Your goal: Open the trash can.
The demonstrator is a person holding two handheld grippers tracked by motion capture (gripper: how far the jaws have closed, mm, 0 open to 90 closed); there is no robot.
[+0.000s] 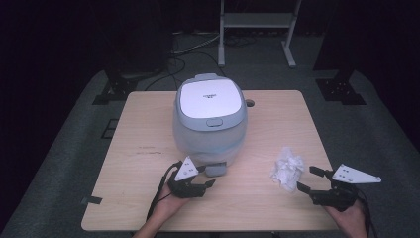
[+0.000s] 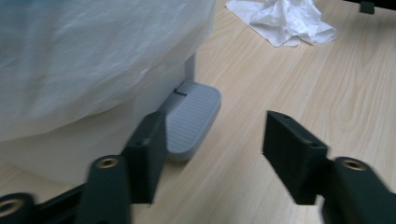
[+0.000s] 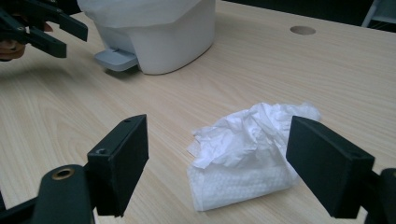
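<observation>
The crumpled white tissue (image 3: 247, 154) lies on the worktop (image 1: 148, 124) directly ahead of the right claw (image 1: 311, 180), whose jaws stand spread and empty with the wad centred between them but not touched; the left claw (image 1: 208, 177), also spread and holding nothing, sits just beside the grey foot pedal (image 2: 191, 119) of the lidded bin (image 1: 210, 116), well apart from the tissue, so the right hand is the nearer. The right claw's own view shows the wad's folded lower part and its crumpled top, while the high view alone shows the bin's lid down.
</observation>
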